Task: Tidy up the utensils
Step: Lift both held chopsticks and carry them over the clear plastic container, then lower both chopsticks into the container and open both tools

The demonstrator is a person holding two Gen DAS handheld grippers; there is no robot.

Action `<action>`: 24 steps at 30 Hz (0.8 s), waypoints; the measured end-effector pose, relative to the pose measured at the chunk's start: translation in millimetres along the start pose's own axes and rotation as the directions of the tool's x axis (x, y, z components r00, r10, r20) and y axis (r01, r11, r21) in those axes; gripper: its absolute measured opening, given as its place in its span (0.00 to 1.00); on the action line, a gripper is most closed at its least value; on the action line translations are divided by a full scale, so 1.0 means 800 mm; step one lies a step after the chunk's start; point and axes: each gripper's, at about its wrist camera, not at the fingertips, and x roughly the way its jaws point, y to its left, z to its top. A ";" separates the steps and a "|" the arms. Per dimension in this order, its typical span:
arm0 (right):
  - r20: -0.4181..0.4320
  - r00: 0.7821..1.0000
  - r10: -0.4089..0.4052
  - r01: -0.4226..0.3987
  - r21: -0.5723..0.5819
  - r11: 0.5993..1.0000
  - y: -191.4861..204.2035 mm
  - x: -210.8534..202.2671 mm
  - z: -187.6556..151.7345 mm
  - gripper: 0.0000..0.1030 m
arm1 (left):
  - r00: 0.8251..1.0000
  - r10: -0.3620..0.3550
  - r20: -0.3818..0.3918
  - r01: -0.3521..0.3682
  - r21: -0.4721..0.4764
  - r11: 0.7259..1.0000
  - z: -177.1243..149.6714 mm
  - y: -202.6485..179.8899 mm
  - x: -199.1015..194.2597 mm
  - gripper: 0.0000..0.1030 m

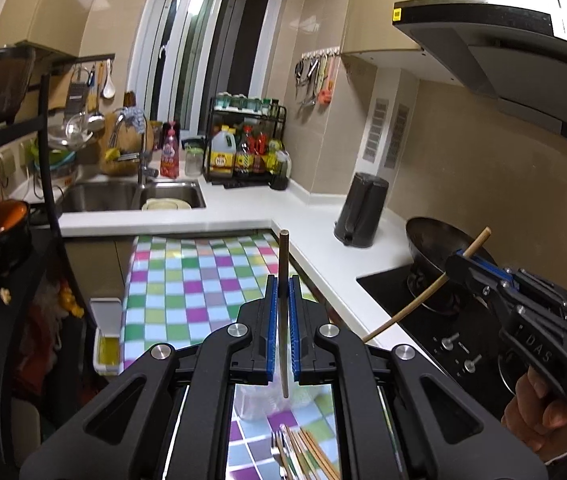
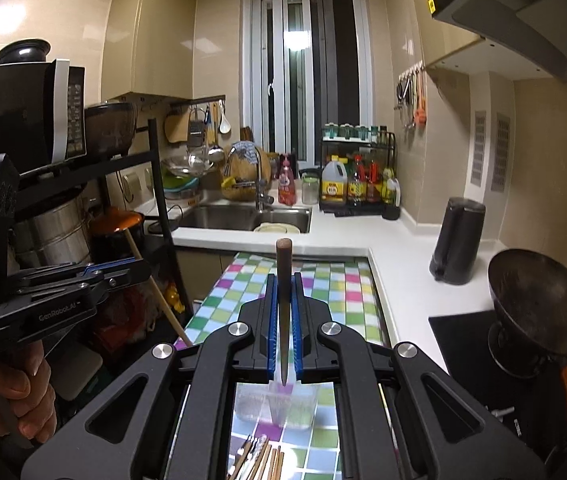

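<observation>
My left gripper (image 1: 282, 280) is shut on a dark-tipped chopstick (image 1: 283, 256) that stands upright between its blue pads. Seen from the left wrist, my right gripper (image 1: 454, 263) is off to the right, a hand on its grip, with a pale chopstick (image 1: 403, 312) slanting through it. In the right wrist view my right gripper (image 2: 283, 280) is shut on that chopstick (image 2: 283, 264), brown end up. There my left gripper (image 2: 143, 269) is at the left, with its chopstick (image 2: 163, 304) slanting down. Below lie a clear plastic container (image 2: 275, 404) and a pile of several chopsticks and a fork (image 2: 257, 460) on the checkered tablecloth (image 2: 323, 300).
A white L-shaped counter (image 2: 403, 280) carries a black kettle (image 2: 457, 240), a dark wok (image 2: 539, 312) on the black hob, a sink (image 2: 243, 216) and a bottle rack (image 2: 357, 184). A black shelf with a microwave (image 2: 23, 116) and pots stands on the left.
</observation>
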 end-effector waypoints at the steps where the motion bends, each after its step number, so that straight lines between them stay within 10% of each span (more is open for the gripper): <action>1: 0.001 1.000 -0.002 0.002 0.000 1.000 -0.001 0.007 0.002 0.06 | 1.000 0.008 0.006 -0.008 0.000 1.000 0.004 0.002 0.006 0.05; 22: -0.259 0.966 -0.010 0.028 0.066 0.997 -0.027 0.154 -0.122 0.10 | 0.970 0.051 -0.239 -0.054 -0.009 0.998 -0.104 0.022 0.167 0.05; 24: -0.264 0.964 -0.020 0.037 0.061 0.997 -0.027 0.155 -0.128 0.14 | 0.969 0.063 -0.239 -0.067 -0.008 0.998 -0.107 0.021 0.170 0.22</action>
